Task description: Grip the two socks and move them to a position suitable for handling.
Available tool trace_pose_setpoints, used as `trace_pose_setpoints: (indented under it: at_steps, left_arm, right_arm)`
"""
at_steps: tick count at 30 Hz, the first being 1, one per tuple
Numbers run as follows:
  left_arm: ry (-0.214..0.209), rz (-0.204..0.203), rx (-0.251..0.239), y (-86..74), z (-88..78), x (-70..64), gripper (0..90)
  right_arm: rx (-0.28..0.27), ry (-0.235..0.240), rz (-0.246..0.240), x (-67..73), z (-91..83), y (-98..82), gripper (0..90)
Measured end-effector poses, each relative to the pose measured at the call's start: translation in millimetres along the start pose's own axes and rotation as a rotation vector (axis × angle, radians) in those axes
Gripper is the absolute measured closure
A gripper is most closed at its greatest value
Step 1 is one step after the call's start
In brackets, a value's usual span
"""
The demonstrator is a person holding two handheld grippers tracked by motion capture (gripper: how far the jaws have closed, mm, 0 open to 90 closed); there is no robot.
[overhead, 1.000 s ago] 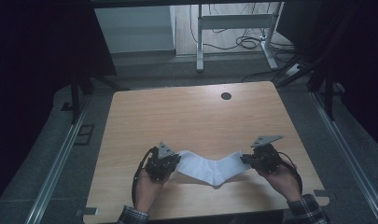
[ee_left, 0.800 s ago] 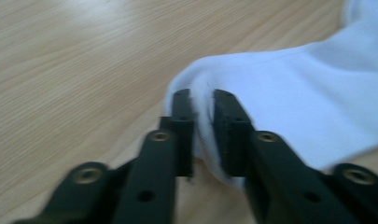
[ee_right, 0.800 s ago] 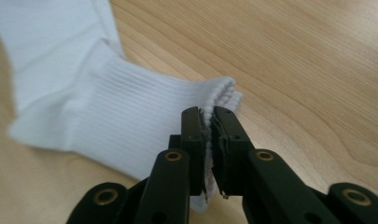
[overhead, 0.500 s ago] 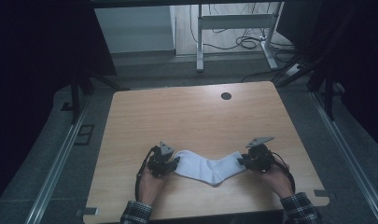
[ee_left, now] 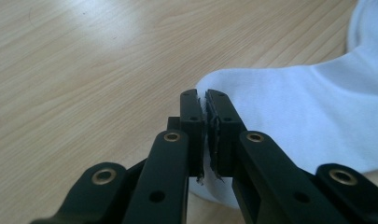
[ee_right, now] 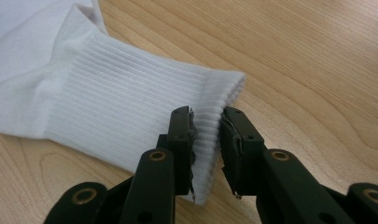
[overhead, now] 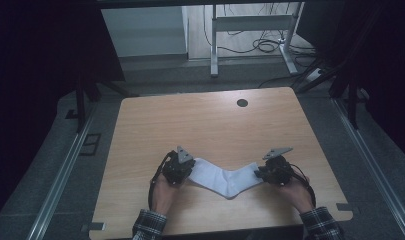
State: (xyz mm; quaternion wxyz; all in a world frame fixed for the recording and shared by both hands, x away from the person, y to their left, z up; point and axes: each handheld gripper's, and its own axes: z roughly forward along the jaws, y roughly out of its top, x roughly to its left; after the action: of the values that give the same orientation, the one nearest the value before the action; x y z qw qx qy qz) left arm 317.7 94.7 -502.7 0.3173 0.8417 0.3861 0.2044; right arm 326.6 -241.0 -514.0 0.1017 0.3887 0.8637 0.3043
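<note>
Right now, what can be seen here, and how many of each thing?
white ribbed cotton sock: one, white, bent in a V on the near part of the table, stretched between the two grippers.
light wooden table: one, pale wood, centre of the high view, with a small dark round hole near its far edge.
white metal desk frame: one, white, on the floor beyond the table, with dark cables beside it.
left gripper: one, black, jaws shut on the sock's toe end.
right gripper: one, black, jaws astride the ribbed cuff with a gap on one side.
plaid sleeves: two, at the bottom edge.
</note>
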Motion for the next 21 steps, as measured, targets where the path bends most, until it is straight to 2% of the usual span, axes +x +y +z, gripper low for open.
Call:
trace_pose_setpoints:
  at_steps: [4, 6, 7, 11, 14, 21]
  left_arm:
    - [0.004, 0.010, 0.061, -3.4, 18.4, 1.1, 84.1]
    - [0.017, 0.010, 0.069, -6.8, 23.3, 1.1, 76.1]
    - [0.023, 0.008, 0.071, -7.8, 24.4, 0.8, 68.3]
    - [0.080, 0.038, 0.082, -7.3, 28.0, 2.5, 54.9]
    - [0.094, 0.019, 0.084, -5.3, 31.8, 10.0, 52.4]
    - [0.121, -0.061, 0.075, 1.3, 44.4, 30.7, 46.8]
  right_arm:
    - [-0.002, 0.001, 0.001, -0.1, 0.8, -0.5, 71.0]
    - [-0.001, 0.002, 0.003, -0.2, 1.1, -0.7, 70.6]
    - [-0.001, 0.003, 0.003, -0.2, 1.3, -0.7, 70.5]
    - [0.000, -0.004, -0.003, 0.7, 5.8, 2.2, 69.1]
    - [-0.008, -0.013, -0.015, 0.0, 11.8, 8.0, 67.1]
    - [-0.033, -0.032, 0.028, -13.3, 28.1, 25.2, 61.9]
